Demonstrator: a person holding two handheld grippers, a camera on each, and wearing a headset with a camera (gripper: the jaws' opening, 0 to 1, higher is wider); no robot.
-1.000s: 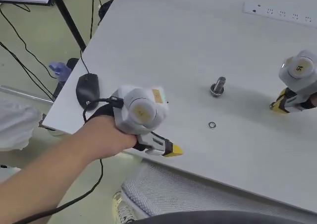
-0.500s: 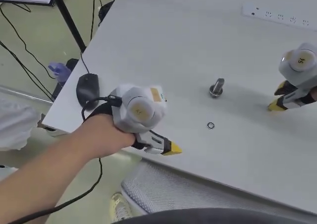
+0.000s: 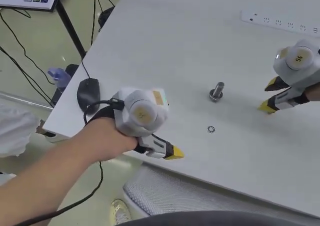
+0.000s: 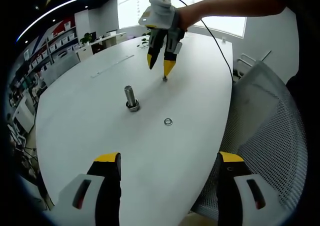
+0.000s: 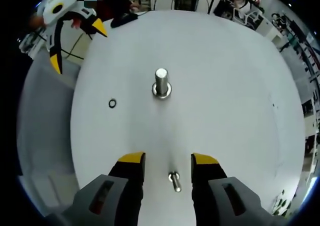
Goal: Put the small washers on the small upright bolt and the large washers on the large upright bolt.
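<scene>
Opening wider than a second ago, right gripper straddling, not gripping, the stubby small bolt, seemingly upright; left gripper unmoved, agape and empty at the table edge; washer flat near the large bolt.

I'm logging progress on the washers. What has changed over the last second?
The right gripper spread its jaws wider and edged slightly toward the large bolt. In its own view, the jaws now straddle the small bolt. Nothing was taken or let go. The left gripper, open, and the loose washer stayed put.
</scene>
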